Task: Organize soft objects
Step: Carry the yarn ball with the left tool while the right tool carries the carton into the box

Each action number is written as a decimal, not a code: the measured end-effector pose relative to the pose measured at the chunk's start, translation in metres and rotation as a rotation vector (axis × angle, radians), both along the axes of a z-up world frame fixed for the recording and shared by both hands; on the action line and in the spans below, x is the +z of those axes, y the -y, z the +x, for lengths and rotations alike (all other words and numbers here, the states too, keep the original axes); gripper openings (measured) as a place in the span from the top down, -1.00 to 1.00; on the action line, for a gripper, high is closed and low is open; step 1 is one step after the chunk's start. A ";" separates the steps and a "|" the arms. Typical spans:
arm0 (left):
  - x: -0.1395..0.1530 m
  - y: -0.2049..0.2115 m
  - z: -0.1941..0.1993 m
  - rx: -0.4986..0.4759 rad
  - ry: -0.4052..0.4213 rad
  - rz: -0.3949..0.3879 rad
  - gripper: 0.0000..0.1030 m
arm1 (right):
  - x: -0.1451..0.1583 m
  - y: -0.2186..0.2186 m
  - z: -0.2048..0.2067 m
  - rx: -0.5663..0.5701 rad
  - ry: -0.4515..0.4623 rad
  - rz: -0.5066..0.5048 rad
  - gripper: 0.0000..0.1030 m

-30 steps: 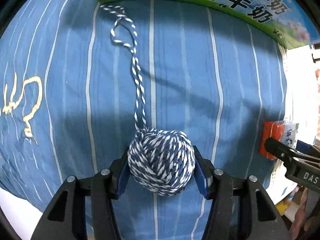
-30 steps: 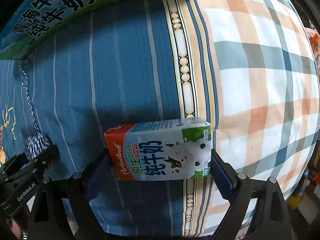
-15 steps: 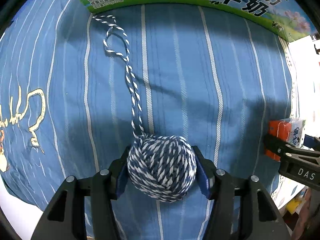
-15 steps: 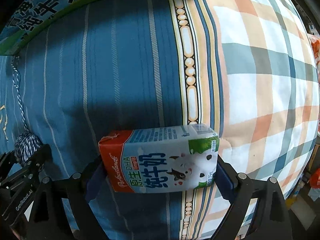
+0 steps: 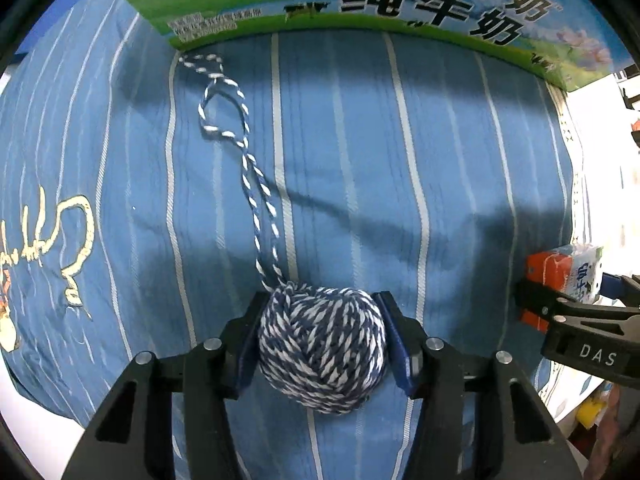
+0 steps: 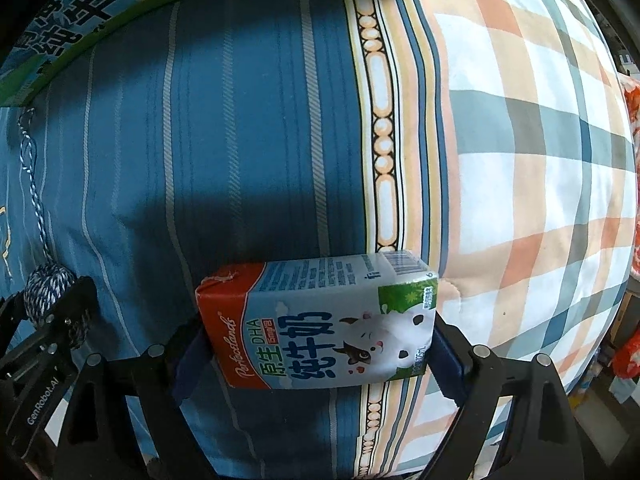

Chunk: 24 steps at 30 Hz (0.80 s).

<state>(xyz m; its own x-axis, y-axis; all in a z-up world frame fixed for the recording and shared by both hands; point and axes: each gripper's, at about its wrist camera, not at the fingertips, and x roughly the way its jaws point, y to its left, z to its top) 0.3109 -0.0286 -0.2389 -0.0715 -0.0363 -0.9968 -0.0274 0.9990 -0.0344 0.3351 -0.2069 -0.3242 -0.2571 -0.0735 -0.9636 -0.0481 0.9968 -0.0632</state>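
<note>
My left gripper (image 5: 322, 336) is shut on a blue-and-white yarn ball (image 5: 322, 346). Its loose twisted strand (image 5: 256, 200) trails over the blue striped bedding (image 5: 440, 160) toward a large milk box (image 5: 400, 4) at the far edge. My right gripper (image 6: 316, 340) is shut on a small milk carton (image 6: 320, 320) with a red end and a cow picture, held sideways above the bedding. The carton (image 5: 560, 276) and right gripper also show at the right of the left wrist view. The yarn ball (image 6: 48, 292) shows at the left of the right wrist view.
The large green-and-blue milk box (image 6: 92, 12) stands along the far edge of the bed. A plaid orange, white and grey quilt (image 6: 540, 160) covers the right side. Yellow embroidery (image 5: 76, 248) marks the bedding at left. Clutter lies beyond the bed's right edge (image 6: 628, 344).
Both grippers have moved forward toward the large milk box, which now looms larger at the top. Each still holds its object; the yarn strand lies as before.
</note>
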 end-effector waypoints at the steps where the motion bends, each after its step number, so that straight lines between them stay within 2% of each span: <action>1: 0.002 0.001 0.001 -0.008 0.007 0.008 0.01 | 0.001 0.000 0.000 -0.003 -0.001 0.006 -0.78; 4: 0.016 0.006 0.004 -0.023 0.034 0.011 0.01 | 0.011 0.001 0.001 -0.014 -0.005 0.044 -0.77; 6: 0.031 0.006 0.008 -0.019 0.061 -0.001 0.01 | 0.023 0.001 0.003 -0.006 0.025 0.057 -0.77; 11: 0.086 0.004 0.024 0.005 0.163 -0.046 0.01 | 0.062 0.000 0.013 -0.005 0.096 0.103 -0.77; 18: 0.170 -0.006 0.052 0.030 0.305 -0.124 0.01 | 0.134 0.003 0.046 -0.019 0.215 0.198 -0.77; 21: 0.193 -0.015 0.062 0.036 0.345 -0.136 0.01 | 0.166 0.001 0.068 -0.024 0.270 0.240 -0.78; 24: 0.208 -0.027 0.089 0.045 0.379 -0.124 0.01 | 0.193 -0.009 0.088 -0.026 0.318 0.277 -0.78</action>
<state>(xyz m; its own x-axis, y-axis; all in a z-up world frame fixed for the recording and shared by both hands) 0.3996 -0.0017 -0.0312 0.3047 -0.1522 -0.9402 -0.0335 0.9848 -0.1703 0.4232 -0.1981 -0.1309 0.0582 0.2024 -0.9776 -0.0443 0.9788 0.2000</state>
